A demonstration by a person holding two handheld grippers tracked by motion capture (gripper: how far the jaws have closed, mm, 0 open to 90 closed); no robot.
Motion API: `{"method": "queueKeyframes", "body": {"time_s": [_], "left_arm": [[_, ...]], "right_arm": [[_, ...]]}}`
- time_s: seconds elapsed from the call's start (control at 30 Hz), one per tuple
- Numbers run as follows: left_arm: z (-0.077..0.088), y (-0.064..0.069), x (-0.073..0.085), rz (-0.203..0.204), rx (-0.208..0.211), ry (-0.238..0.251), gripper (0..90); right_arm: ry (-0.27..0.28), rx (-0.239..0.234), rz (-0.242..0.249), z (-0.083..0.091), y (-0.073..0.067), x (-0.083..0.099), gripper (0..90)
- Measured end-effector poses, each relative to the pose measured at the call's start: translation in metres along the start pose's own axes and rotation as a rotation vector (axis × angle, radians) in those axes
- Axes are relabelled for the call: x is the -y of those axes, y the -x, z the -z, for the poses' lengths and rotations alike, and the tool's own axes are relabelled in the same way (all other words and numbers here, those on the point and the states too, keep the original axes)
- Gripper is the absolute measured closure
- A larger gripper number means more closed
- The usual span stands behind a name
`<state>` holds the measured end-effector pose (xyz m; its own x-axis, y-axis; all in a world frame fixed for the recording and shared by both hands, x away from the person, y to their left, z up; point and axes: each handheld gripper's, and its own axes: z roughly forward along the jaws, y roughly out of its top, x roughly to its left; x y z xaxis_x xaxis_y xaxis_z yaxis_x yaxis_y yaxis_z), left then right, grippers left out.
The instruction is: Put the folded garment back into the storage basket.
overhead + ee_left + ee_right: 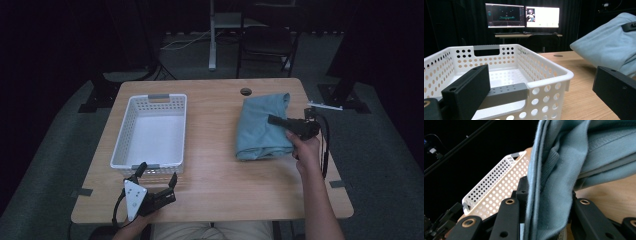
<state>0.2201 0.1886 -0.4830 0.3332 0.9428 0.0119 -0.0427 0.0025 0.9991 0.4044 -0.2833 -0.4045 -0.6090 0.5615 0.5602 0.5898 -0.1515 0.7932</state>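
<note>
The folded garment [262,127] was a soft grey-blue cloth, stacked in several layers with a stitched hem showing along one edge. It lay on the right half of the desk [220,165], at about three o'clock from the desk's centre, reaching from near the far edge toward the middle. Its right-hand edge was pinched together and lifted off the wood, the layers bunching into upright folds there [549,195], while the left part sagged in a rounded fold resting on the desk.
</note>
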Motion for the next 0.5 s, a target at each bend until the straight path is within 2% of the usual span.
{"method": "queueKeyframes", "body": {"time_s": [0.2,0.5], "left_arm": [[0.0,0.0,0.0,-0.001,0.005,-0.002,2.6],[0.0,0.0,0.0,-0.002,0.008,-0.004,2.6]], "right_arm": [[0.008,-0.006,0.023,0.003,-0.01,-0.01,70.3],[0.035,-0.035,0.032,0.006,-0.02,-0.02,70.3]]}}
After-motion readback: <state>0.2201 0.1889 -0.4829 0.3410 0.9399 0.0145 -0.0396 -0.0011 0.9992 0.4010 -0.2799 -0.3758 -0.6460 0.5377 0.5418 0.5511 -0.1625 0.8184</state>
